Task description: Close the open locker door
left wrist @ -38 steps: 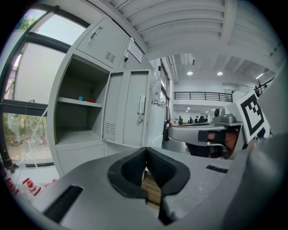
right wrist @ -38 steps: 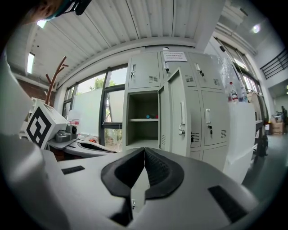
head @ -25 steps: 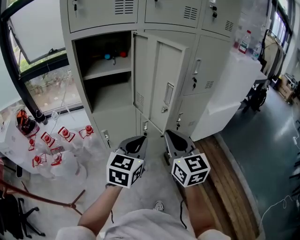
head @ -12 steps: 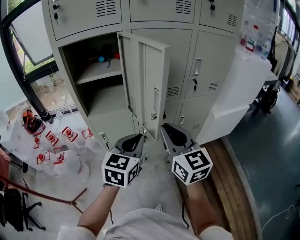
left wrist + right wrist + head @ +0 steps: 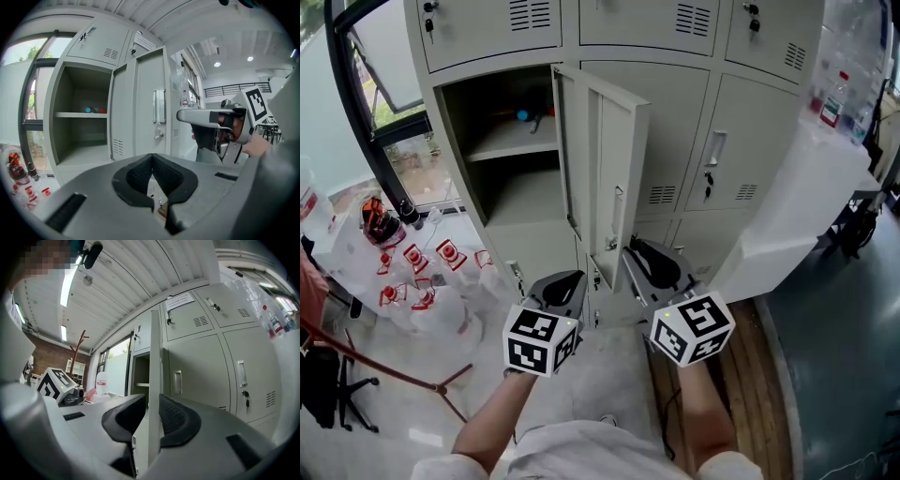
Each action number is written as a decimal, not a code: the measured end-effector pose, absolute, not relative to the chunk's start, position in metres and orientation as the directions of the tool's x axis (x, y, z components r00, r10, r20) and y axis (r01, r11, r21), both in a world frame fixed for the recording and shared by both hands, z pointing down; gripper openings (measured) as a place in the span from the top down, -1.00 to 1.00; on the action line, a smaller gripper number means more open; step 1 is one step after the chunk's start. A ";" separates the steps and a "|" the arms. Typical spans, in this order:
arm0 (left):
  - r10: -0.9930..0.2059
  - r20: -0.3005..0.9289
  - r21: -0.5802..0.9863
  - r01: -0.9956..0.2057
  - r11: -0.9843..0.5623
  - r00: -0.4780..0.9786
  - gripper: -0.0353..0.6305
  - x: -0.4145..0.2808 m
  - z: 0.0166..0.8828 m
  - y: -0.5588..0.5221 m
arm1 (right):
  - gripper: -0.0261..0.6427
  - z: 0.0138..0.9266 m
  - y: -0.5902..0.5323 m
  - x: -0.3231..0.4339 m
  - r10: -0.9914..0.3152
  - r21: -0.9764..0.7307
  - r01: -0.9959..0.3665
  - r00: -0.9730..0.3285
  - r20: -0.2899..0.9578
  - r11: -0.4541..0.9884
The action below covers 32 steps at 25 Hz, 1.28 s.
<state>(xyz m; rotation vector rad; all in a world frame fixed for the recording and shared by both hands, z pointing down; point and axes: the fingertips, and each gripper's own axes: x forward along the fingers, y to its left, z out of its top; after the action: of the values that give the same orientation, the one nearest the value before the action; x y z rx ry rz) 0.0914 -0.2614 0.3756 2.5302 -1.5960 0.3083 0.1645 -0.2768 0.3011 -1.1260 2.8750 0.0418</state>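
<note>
Door: the locker door (image 5: 602,169) is wide open, swung out toward me from the right side of its compartment (image 5: 502,187), with its free edge nearest.
Door handle: I see the handle (image 5: 617,202) on the face turned right, low on the panel, with a lock just under it.
Compartment: there's one shelf (image 5: 511,141) inside, with small blue and red items at the back. I can't tell what they are.
Right tool: the right tool (image 5: 642,255) sits just right of the door's lower near corner. Its jaws are partly apart and have just been opening. In the right gripper view (image 5: 151,401) the door's edge (image 5: 155,376) lines up in the gap. The pads aren't clamping it, and there's clear space on the left pad's side.
Left tool: the left tool (image 5: 567,279) is just left of the door's bottom edge. Its pad tips are together in the left gripper view (image 5: 151,161), with nothing held.
Floor, left: there's a cluster of clear, red-capped bottles (image 5: 412,281) by the window.
</note>
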 end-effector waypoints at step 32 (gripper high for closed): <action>-0.929 0.241 0.019 -0.958 -0.286 0.282 0.88 0.052 0.382 -0.260 | 0.64 0.283 -0.283 0.131 -0.449 -0.010 -0.451 -0.886 -0.121 0.893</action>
<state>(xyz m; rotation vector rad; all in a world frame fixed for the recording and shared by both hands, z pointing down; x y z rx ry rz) 0.0517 -0.2602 0.3819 2.3820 -1.7709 0.2738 0.1309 -0.2827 0.2825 -0.7010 2.9389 0.0280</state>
